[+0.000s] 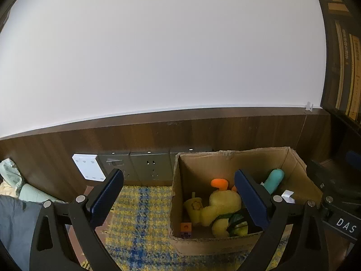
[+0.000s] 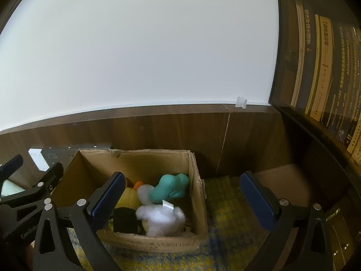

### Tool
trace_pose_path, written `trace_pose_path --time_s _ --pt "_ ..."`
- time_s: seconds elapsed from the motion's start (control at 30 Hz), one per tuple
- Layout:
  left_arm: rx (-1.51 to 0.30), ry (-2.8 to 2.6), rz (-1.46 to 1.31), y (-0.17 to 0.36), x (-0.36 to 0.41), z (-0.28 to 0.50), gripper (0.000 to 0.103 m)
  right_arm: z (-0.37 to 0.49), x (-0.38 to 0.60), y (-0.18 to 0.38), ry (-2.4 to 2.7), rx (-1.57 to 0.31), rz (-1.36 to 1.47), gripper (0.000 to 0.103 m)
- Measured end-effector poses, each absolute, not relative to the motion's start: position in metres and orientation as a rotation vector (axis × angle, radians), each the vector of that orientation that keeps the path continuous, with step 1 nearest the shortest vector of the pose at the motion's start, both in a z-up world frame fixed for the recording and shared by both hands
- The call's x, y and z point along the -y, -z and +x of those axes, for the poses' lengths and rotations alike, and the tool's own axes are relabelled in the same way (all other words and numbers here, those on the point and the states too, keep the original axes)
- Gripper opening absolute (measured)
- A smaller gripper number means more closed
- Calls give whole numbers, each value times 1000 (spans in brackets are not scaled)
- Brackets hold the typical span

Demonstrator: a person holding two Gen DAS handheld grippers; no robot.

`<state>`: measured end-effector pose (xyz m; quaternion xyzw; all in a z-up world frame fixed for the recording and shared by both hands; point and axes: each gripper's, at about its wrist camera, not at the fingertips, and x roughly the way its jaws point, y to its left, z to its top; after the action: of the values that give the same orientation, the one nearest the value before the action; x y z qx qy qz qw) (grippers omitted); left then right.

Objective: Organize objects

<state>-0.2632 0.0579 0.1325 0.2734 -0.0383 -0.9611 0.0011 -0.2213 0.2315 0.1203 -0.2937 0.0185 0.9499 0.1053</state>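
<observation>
Both grippers are hovering before the open brown cardboard box (image 2: pixel 155 242) on the yellow-and-blue woven rug (image 1: pixel 140 221). The left gripper (image 1: pixel 178 201) and right gripper (image 2: pixel 180 201) are standing wide apart, holding nothing. The yellow plush duck (image 1: pixel 222 210), teal soft toy (image 2: pixel 170 187), white fluffy plush (image 2: pixel 161 220) and small orange cube (image 1: pixel 186 227) are lying inside, so the sorting is looking nearly finished; nothing loose is showing on the rug.

A yellow-and-blue woven rug (image 1: pixel 140 221) lies below a dark wood wall panel (image 1: pixel 203 131) carrying grey sockets (image 1: pixel 150 166), with a white wall (image 1: pixel 158 45) above and books (image 2: pixel 320 63) shelved at right.
</observation>
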Motion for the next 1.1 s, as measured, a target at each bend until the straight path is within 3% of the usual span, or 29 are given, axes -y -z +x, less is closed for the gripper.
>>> trace_pose_path --time_s 1.1 --pt "127 2980 888 -107 -36 -191 103 -151 -220 -100 -2818 -63 -872 102"
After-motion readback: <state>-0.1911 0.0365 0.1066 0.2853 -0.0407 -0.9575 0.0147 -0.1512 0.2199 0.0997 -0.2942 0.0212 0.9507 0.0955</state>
